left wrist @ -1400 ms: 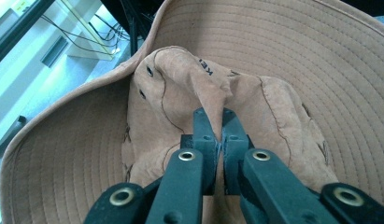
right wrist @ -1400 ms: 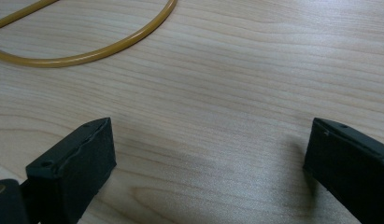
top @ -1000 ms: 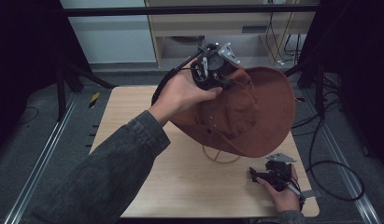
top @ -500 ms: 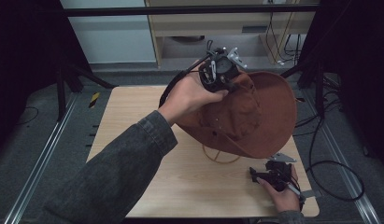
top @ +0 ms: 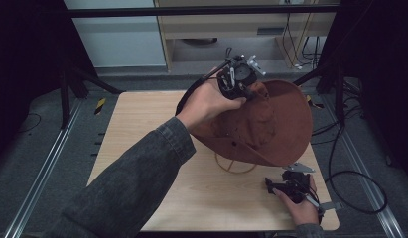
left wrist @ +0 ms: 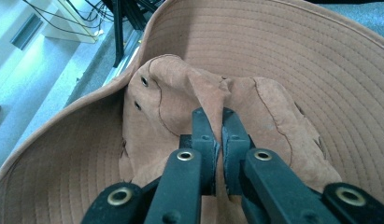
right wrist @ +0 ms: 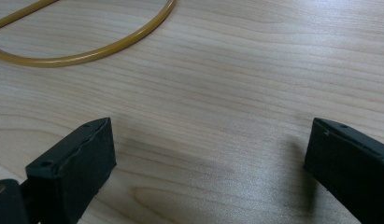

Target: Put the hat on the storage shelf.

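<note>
Hat (top: 271, 124), brown, lifted at frame center, crown fold pinched in left tool (left wrist: 216, 135); right tool (right wrist: 203, 154) spread wide, low on bench (top: 142, 124), lower right.

High view dim, dark edges; tool views brighter, sharp, soft shadows on table (right wrist: 236, 93).

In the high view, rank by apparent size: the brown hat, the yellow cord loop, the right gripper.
1. Brown hat, clearly largest.
2 and 3. Yellow cord loop and right gripper look alike; hat partly hides the loop, so unranked.
</note>
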### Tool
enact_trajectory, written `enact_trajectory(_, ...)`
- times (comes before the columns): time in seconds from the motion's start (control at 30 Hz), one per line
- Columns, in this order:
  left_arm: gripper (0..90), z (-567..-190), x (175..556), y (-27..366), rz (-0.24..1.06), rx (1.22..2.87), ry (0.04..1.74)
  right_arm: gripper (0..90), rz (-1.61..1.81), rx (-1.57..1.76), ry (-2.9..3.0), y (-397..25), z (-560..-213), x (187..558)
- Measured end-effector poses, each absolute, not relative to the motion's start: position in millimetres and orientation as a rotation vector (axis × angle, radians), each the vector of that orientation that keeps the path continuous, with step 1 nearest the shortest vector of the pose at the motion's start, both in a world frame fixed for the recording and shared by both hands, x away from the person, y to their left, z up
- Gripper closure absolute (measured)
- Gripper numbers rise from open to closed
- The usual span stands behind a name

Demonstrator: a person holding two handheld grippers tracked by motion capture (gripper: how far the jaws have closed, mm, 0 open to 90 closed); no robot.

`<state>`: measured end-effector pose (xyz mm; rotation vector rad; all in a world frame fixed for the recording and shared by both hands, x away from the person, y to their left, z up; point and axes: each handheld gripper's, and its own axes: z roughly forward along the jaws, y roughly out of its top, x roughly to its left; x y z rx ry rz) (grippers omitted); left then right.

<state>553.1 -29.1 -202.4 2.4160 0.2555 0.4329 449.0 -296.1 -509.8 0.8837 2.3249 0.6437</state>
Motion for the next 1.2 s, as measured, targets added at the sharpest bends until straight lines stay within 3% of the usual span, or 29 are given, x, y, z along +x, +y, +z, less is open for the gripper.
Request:
enact_trajectory(0.6, 85.4, -212, 557, -31, 0.427, 2.423, 0.273, 2.0, 0.643, 0.883, 2.325, -296, -510, 449)
enact_trajectory(1.2, 73.2, -215, 557, -29, 0.429, 2.390, 0.291, 2.0, 0.643, 0.884, 2.325, -296, -510, 449)
